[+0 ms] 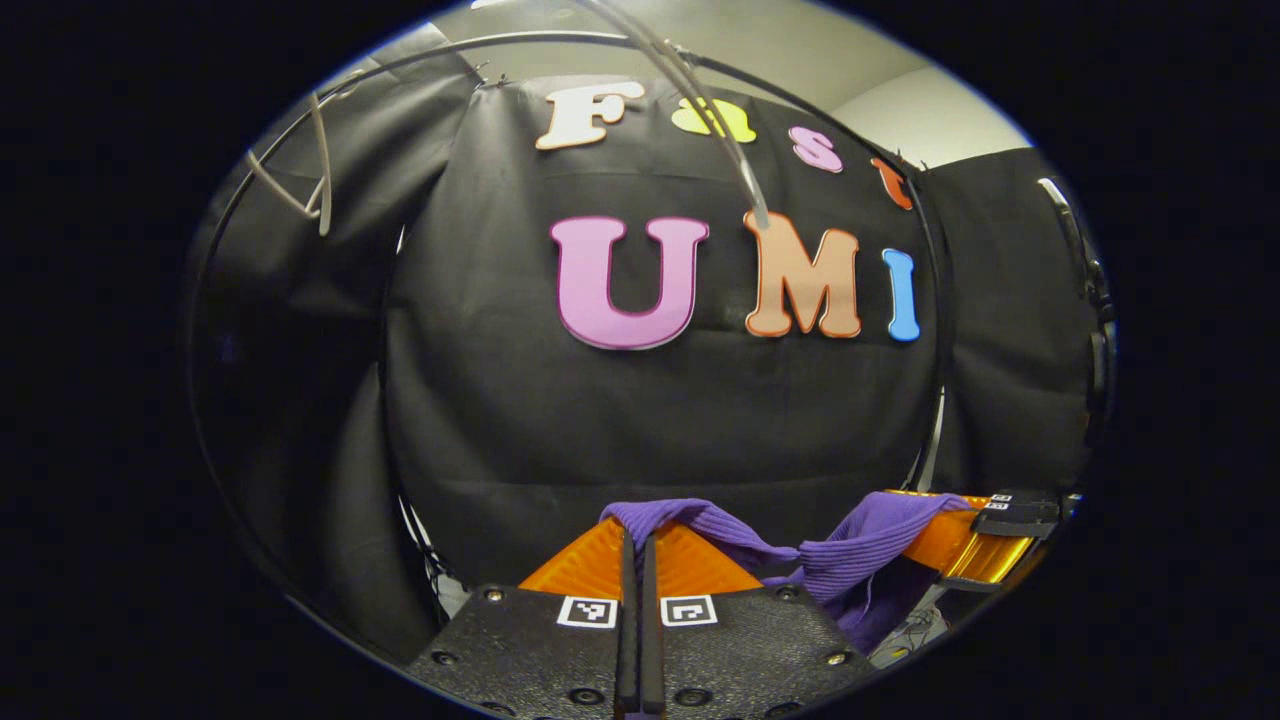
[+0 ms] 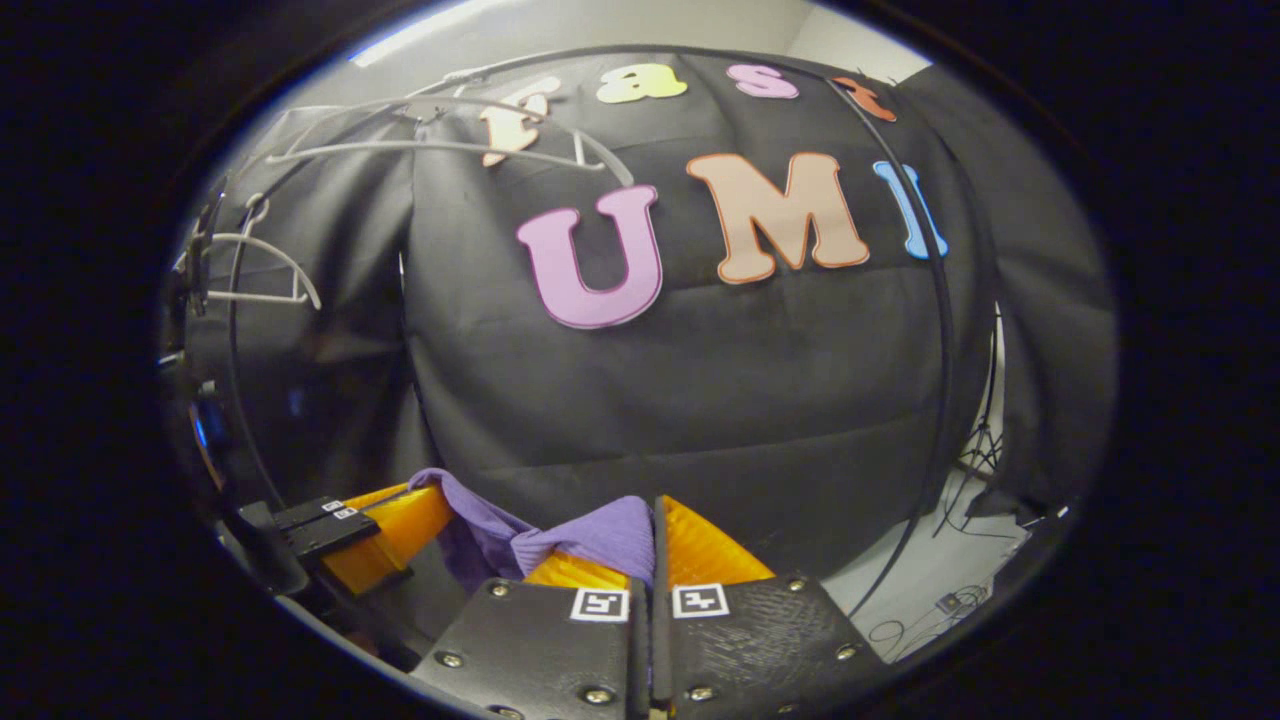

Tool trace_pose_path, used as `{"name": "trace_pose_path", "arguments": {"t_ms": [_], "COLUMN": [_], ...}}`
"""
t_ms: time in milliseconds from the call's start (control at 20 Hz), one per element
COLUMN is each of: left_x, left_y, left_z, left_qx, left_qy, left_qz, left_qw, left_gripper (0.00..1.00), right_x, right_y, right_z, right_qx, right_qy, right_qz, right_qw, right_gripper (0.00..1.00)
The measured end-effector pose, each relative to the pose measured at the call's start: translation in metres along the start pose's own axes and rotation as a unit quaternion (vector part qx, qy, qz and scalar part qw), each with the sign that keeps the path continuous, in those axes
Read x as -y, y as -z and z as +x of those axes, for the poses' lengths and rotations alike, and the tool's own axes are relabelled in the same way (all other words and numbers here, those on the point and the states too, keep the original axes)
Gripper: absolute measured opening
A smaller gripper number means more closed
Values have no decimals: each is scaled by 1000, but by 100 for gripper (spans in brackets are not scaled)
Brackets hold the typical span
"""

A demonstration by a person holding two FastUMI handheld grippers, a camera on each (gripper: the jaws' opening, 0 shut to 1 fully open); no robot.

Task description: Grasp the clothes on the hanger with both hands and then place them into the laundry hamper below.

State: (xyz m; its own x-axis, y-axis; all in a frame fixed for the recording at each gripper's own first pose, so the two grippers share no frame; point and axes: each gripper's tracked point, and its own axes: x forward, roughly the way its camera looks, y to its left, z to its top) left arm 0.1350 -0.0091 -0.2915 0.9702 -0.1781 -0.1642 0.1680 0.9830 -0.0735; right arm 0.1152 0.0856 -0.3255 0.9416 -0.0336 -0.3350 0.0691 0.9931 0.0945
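Left gripper view: the left gripper [image 1: 640, 560] is squeezing the purple cloth [image 1: 800, 560] between its orange fingers. The cloth is hanging across to the right gripper [image 1: 985, 530]. In the right gripper view, that gripper is pinching the cloth too. White hangers [image 2: 260, 270] are hanging up high.

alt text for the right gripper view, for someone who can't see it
The right gripper, its orange fingers closed, pinches a purple knit garment that stretches left to the left gripper, also gripping it. Behind hangs the booth's black cloth wall, with empty white hangers on a rail above left.
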Motion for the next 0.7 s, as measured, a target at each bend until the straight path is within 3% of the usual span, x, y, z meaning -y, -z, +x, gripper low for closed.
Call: {"name": "trace_pose_path", "arguments": {"t_ms": [350, 650, 700], "left_x": [-36, -46, -48], "left_y": [68, 122, 130], "left_z": [2, 2, 2], "left_qx": [21, -19, -25], "left_qy": [-45, -51, -54], "left_qz": [-6, 3, 8], "left_qw": [999, 999, 998], "left_gripper": [2, 4, 3], "right_x": [12, 17, 17], "right_y": [56, 112, 123], "right_z": [16, 25, 27], "right_qx": [38, 4, -9], "right_qy": [27, 22, 19], "right_qz": [-62, -67, -65], "right_qw": [997, 998, 998], "right_gripper": [3, 0, 12]}}
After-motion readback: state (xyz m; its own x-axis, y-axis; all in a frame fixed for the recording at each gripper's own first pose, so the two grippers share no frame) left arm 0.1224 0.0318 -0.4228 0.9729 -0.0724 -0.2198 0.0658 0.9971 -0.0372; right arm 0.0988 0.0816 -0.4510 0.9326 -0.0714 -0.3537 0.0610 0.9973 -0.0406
